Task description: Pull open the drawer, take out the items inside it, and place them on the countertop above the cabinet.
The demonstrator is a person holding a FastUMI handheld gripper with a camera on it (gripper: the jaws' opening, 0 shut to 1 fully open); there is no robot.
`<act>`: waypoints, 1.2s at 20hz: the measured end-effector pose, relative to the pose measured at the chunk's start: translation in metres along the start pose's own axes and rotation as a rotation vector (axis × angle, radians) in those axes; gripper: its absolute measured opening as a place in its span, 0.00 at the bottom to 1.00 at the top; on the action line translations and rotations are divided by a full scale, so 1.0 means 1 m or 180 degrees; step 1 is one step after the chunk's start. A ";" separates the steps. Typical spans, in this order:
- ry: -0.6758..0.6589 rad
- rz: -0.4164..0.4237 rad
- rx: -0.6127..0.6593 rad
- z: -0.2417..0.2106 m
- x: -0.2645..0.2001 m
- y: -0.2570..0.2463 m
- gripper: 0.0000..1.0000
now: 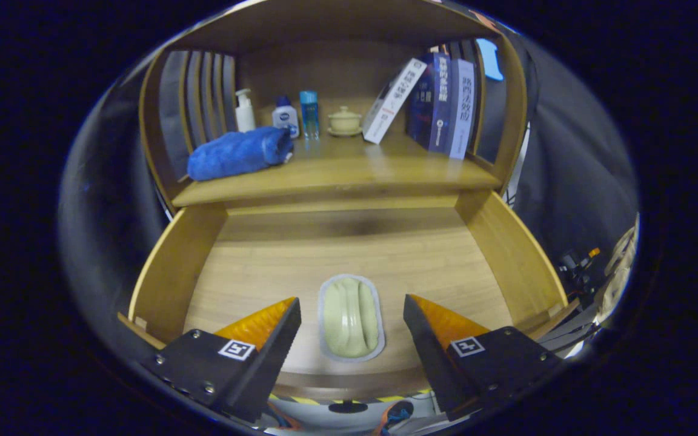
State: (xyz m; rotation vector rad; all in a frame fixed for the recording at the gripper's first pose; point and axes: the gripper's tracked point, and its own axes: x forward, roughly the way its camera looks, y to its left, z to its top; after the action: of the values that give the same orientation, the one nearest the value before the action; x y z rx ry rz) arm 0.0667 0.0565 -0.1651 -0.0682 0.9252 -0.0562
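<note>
Trouble may come if we grab badly: our hand-held gripper (352,324) is wide apart, and the smooth green dish (351,326) lies between its fingers in the open drawer (506,254). It could slip out.

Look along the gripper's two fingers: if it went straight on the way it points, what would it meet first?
Probably the pale green oval item lying on the floor of the open drawer. It sits between the open gripper fingers, which do not touch it. How far below them it lies is hard to judge.
</note>
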 end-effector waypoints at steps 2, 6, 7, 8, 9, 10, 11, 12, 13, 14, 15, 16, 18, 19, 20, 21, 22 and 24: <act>0.0238 -0.0016 0.0067 -0.008 0.017 -0.002 1.00; 0.0360 -0.0063 0.0120 -0.017 0.035 -0.004 0.65; 0.0321 0.0003 0.0142 -0.016 0.040 0.002 0.46; 0.0345 0.0004 0.0103 -0.020 0.041 0.003 0.46; 0.0372 -0.0047 0.0098 -0.023 0.042 -0.001 0.47; 0.0285 -0.0103 0.0239 -0.015 0.048 -0.004 0.27; 0.0250 -0.0041 0.0371 -0.013 0.042 -0.006 0.07; 0.0242 0.0082 0.0452 -0.010 0.035 0.000 0.07; 0.0163 0.0113 0.0501 -0.003 0.031 0.000 0.07; 0.0100 0.0128 0.0510 0.003 0.026 -0.004 0.07; 0.0035 0.0131 0.0519 0.010 0.018 -0.007 0.07; -0.0040 0.0141 0.0545 0.018 0.010 -0.009 0.07; -0.0179 0.0183 0.0566 0.036 -0.006 -0.011 0.07; -0.0257 0.0178 0.0538 0.046 -0.015 -0.014 0.07; -0.0344 0.0164 0.0499 0.056 -0.025 -0.016 0.07; -0.0447 0.0166 0.0474 0.066 -0.034 -0.017 0.07; -0.0544 0.0178 0.0446 0.078 -0.043 -0.016 0.07; -0.0776 0.0136 0.0361 0.103 -0.063 -0.017 0.07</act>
State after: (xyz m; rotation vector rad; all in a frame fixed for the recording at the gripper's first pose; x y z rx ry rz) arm 0.1110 0.0478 -0.0518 0.0491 0.6781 -0.0592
